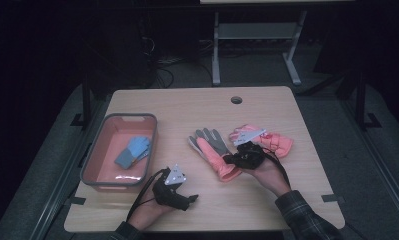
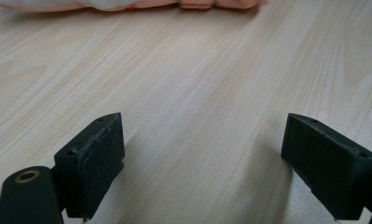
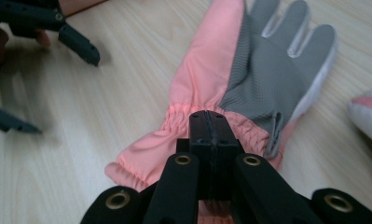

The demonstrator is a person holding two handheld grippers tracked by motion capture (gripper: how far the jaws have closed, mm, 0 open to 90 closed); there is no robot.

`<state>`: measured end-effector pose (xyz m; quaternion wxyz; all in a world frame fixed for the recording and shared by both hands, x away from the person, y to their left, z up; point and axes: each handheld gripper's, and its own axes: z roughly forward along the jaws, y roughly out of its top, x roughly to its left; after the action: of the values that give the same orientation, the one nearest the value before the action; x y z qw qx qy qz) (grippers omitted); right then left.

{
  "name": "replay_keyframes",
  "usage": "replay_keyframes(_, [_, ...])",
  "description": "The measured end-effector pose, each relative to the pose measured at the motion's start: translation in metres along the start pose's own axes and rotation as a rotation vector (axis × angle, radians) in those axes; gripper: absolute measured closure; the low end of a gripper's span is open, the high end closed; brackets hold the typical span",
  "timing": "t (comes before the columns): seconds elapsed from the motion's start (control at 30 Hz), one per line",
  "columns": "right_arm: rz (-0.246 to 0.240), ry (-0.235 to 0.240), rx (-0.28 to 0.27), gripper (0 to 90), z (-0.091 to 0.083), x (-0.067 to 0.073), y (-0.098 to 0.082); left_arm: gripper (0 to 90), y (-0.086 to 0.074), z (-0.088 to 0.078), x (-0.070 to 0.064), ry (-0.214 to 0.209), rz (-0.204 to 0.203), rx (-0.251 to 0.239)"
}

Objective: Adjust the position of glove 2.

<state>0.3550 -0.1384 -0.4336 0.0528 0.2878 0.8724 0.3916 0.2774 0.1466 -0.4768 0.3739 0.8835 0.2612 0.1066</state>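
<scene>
The right gripper (image 3: pixel 210 128) has its jaws pressed together on the gathered cuff of a pink and grey glove (image 3: pixel 249 84), which lies flat, palm up, near the middle of the wooden surface (image 1: pixel 197 107). The left gripper (image 1: pixel 179 197) rests low near the front edge with its jaws spread wide and nothing between them, only bare wood ahead of it. Judging by the layout, the job looks like gathering gloves into the pink bin (image 1: pixel 103 131) at the left: a blue glove (image 1: pixel 133 151) already lies inside, so that part seems done. The held glove and a second pink glove (image 1: pixel 274 142) just beside it, on the far right, are not yet in. The empty left gripper sits between the held glove and the bin and may hinder a direct carry.
</scene>
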Motion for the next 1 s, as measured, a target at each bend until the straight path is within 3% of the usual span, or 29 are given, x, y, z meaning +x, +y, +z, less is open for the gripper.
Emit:
replay_keyframes(0.13, [0.007, -0.002, 0.003, 90.0, -0.011, -0.001, -0.009, 12.4, 0.0, 0.0, 0.0, 0.0, 0.001, 0.001])
replay_keyframes(0.27, [0.025, -0.006, -0.022, 90.0, -0.016, -0.005, -0.007, 12.4, 0.0, 0.0, 0.0, 0.001, 0.001, 0.001])
replay_keyframes(0.57, [0.02, -0.002, 0.003, 90.0, 0.009, -0.012, 0.014, 12.4, 0.0, 0.0, 0.0, 0.002, 0.006, 0.006])
replay_keyframes(0.67, [0.005, -0.016, 0.048, 90.0, 0.019, -0.012, 0.013, 12.4, 0.0, 0.0, 0.001, 0.002, 0.008, 0.007])
replay_keyframes(1.0, [-0.012, 0.028, 0.066, 90.0, 0.011, -0.008, -0.003, 12.4, 0.0, 0.0, 0.0, 0.001, 0.001, 0.001])
